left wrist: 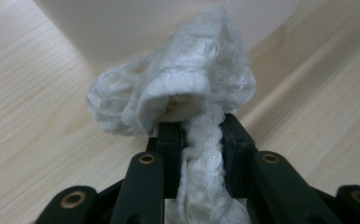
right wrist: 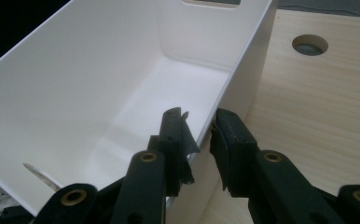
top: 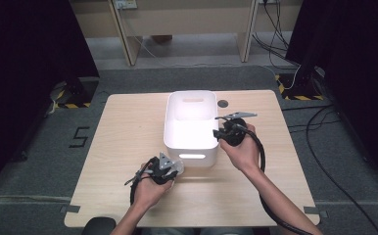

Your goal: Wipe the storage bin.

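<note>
Left claw (left wrist: pixel 201 128) is clenched on a white fluffy cloth (left wrist: pixel 187 88): the two black jaws pinch a twisted tail of it between them, and the rest bunches up loose in front of the tips. In the high view that claw (top: pixel 170 166) sits at about 6 o'clock from the white bin (top: pixel 191 128), just beside its near wall and low over the desk (top: pixel 123 142). A grip on the tail rather than the bulk lets the wad hang free, which would probably make it easy to lift over the rim and drop in.

Right claw (right wrist: pixel 199 133) straddles the bin's right wall (right wrist: pixel 234 88), one jaw inside the bin and one outside, at about 3 o'clock on the bin in the high view (top: pixel 224 132). The jaws stand close on either side of the thin wall; whether the pads actually press on it cannot be told, though the placement reads as a brace. Holding the rim there would keep the light, empty bin from sliding or tipping while the other hand works at its front.

Inside, the bin is bare and white, with a handle slot (right wrist: pixel 211 2) in its far wall. A round cable hole (right wrist: pixel 310 44) lies in the desk beyond the bin's right side, at about 1 o'clock from it. The cloth is outside the bin, so the job of putting it in looks not yet done.
</note>
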The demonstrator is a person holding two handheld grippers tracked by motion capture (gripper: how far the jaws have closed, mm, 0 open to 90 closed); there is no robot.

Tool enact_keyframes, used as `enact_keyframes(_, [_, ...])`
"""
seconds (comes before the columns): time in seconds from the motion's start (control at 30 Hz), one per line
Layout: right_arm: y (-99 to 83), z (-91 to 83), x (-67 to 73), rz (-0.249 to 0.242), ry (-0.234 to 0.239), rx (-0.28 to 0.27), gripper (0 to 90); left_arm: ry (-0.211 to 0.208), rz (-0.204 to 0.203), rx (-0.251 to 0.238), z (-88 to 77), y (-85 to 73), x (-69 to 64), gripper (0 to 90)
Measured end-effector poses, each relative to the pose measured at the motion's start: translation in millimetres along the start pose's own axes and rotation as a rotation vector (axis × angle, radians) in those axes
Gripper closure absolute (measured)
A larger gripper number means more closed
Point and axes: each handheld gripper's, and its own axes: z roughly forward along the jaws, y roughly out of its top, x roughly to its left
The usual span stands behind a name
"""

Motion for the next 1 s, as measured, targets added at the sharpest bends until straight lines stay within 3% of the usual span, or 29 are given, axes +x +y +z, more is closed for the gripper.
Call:
enact_keyframes(0.5, [0.0,0.0,-0.2,0.001,0.000,-0.001,73.5,-0.017,0.026,-0.005,2.5,9.5,-11.7,73.0])
enact_keyframes(0.8, [0.0,0.1,-0.3,0.003,0.001,-0.002,73.3,-0.022,0.023,-0.014,3.5,11.5,-13.6,73.0])
enact_keyframes(1.0, [0.1,0.2,-0.3,0.005,0.001,-0.003,73.1,-0.021,0.007,-0.049,1.4,10.7,-14.8,73.2])
